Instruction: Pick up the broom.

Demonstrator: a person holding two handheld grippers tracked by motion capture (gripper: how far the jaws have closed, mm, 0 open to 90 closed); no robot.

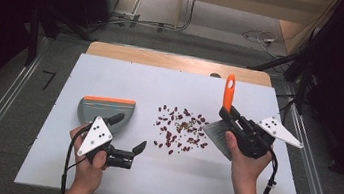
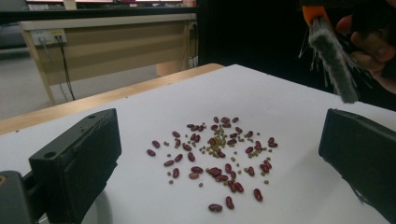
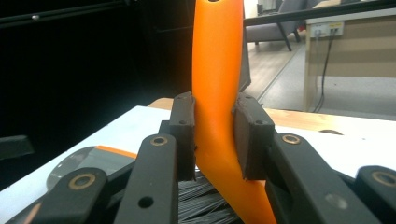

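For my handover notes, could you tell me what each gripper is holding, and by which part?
The right gripper is shut on the brush, jaws on its orange handle. The left gripper is open, holding nothing.

We see even overhead light on the white table, with soft shadows and dark surroundings. Up close, the right gripper's fingers blur slightly.

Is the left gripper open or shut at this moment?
Open. In the left gripper view its two black jaws stand wide apart with nothing between them; the left gripper rests beside the dustpan.
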